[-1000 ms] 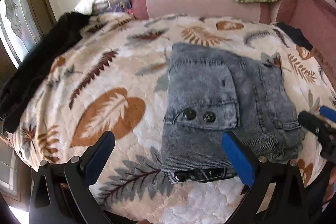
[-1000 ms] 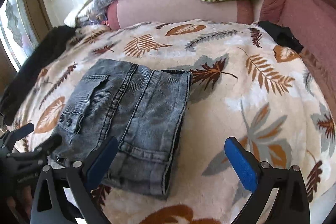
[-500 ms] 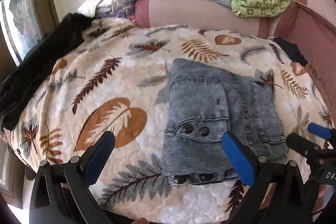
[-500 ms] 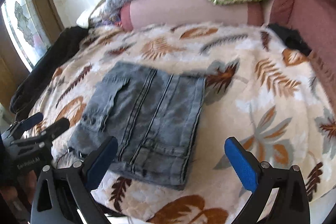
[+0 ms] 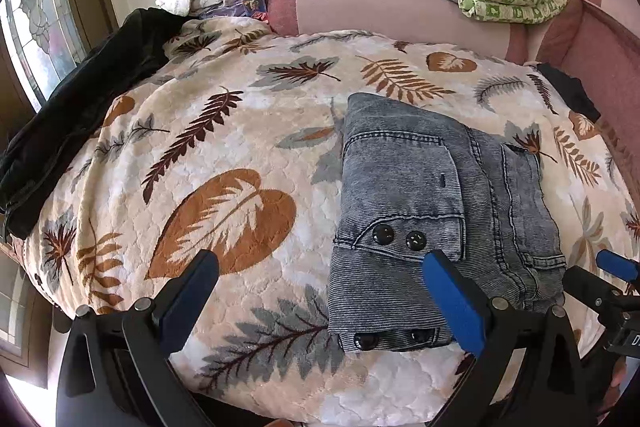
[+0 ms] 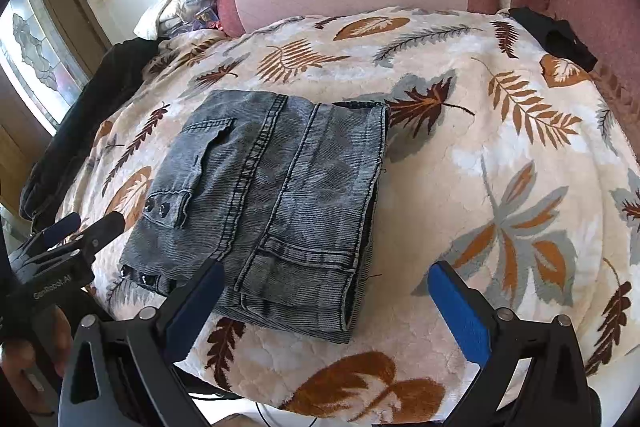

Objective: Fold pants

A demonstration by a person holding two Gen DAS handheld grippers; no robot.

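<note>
- Left wrist view: my left gripper [image 5: 318, 293] hangs with fingers wide apart, empty, at the bottom of the frame; the folded pants [image 5: 432, 219] lie right of centre on the leaf-print blanket [image 5: 224, 163].
- Right wrist view: my right gripper [image 6: 324, 301] is spread apart too, gripping nothing; pants [image 6: 276, 195] sit left of centre.

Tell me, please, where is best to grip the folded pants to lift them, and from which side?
Probably the near edge of the folded pants, from the front: the stacked layers end there, facing both open grippers, so one pinch might catch them all.
</note>
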